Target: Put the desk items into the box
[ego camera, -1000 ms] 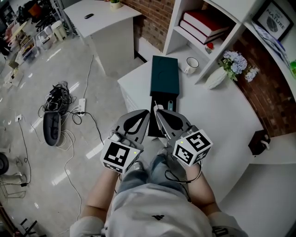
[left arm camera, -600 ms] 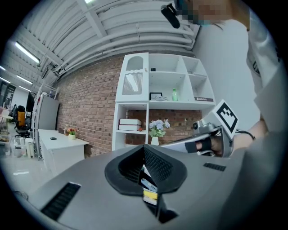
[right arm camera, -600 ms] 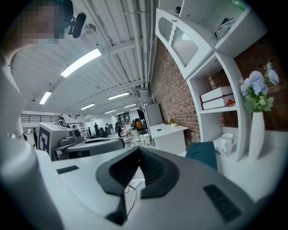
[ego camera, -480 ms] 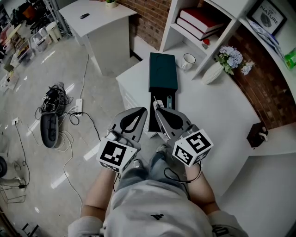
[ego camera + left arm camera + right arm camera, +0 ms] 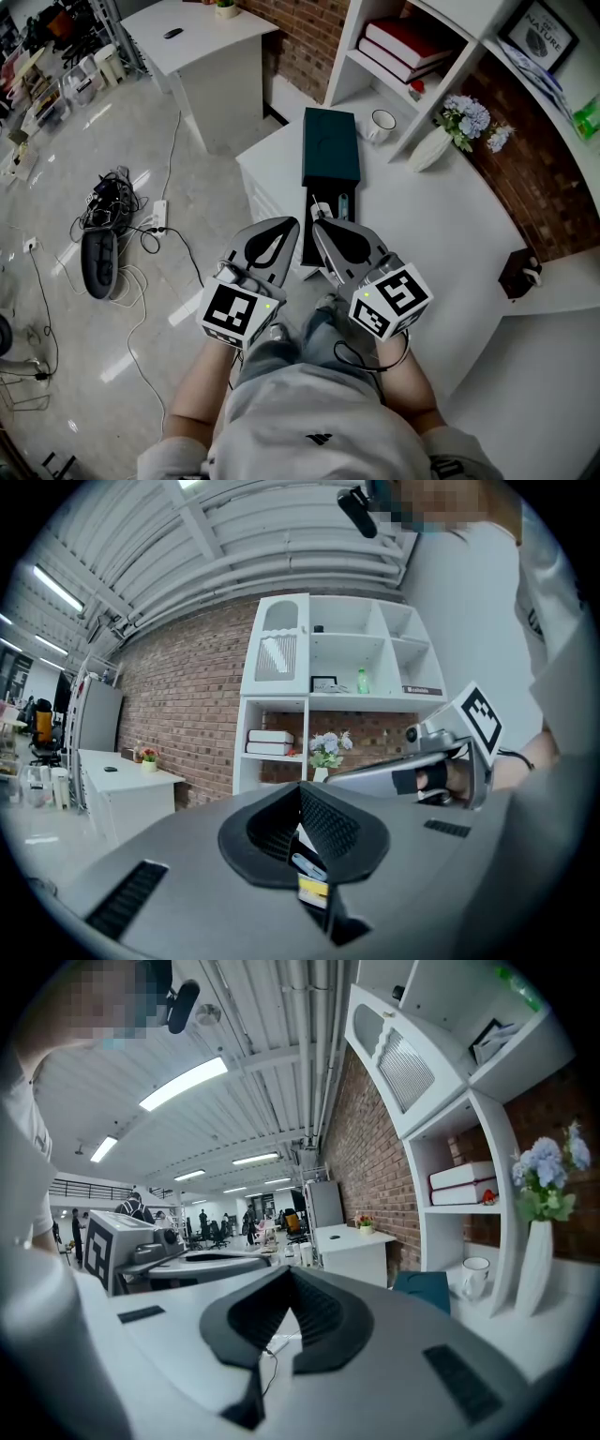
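L gripper (image 5: 294,223) & R gripper (image 5: 316,225) both closed, empty, tips at open box (image 5: 307,202); mug (image 5: 382,122), vase (image 5: 432,150) beyond.

The white desk (image 5: 450,225) carries a dark teal box (image 5: 330,147) lying lengthwise, its black tray (image 5: 314,195) open at the near end. Just right of the box's far end stands a white mug (image 5: 382,120). Further right is a white vase of pale flowers (image 5: 433,150). Well right of the box, at the desk's edge, sits a small dark object (image 5: 521,274).
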Tool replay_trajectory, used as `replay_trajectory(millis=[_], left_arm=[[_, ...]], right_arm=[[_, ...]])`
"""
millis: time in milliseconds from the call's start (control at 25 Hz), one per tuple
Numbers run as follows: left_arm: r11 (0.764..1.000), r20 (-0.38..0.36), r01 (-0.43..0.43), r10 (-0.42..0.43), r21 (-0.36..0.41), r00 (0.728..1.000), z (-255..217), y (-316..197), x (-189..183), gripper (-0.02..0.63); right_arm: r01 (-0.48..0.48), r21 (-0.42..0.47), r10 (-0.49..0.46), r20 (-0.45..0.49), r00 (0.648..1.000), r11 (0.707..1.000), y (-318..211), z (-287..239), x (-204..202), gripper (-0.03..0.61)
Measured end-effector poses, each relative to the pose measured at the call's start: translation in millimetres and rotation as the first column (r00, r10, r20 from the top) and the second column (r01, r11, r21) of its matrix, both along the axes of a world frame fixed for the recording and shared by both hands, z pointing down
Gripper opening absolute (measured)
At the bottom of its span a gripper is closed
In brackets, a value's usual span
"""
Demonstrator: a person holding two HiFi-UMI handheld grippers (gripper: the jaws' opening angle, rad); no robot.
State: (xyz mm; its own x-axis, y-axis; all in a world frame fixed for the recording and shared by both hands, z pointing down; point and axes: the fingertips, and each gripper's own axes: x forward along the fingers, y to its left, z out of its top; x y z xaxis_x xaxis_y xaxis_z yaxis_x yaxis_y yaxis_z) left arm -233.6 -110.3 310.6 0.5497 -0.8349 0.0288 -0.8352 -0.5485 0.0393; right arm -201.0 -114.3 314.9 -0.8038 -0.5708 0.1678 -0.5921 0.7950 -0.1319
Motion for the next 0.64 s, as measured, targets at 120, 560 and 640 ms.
replay_trajectory(millis=[120,560,640], left_arm=[[1.0,-0.003,0.0,0.0,0.0,1.0,0.4,0.4,0.2,0.011],[1.0,-0.007,-0.007,0.007,-0.004,1.0,-1.2,0.5,4.5,0.012],[1.0,-0.008,-0.007,0.006,-0.005,1.0,-0.4,0.3,4.6,0.012]], right_arm=[[0.003,0.001,-0.003,-0.001,1.0,1.0,1.1,0.1,-0.1,0.008],[0.004,-0.004,-0.004,-0.01,1.0,1.0,2.5,0.2,1.9,0.008],[0.005,-0.002,-0.005,-0.013,1.0,1.0,2.4,0.4,2.0,0.008]])
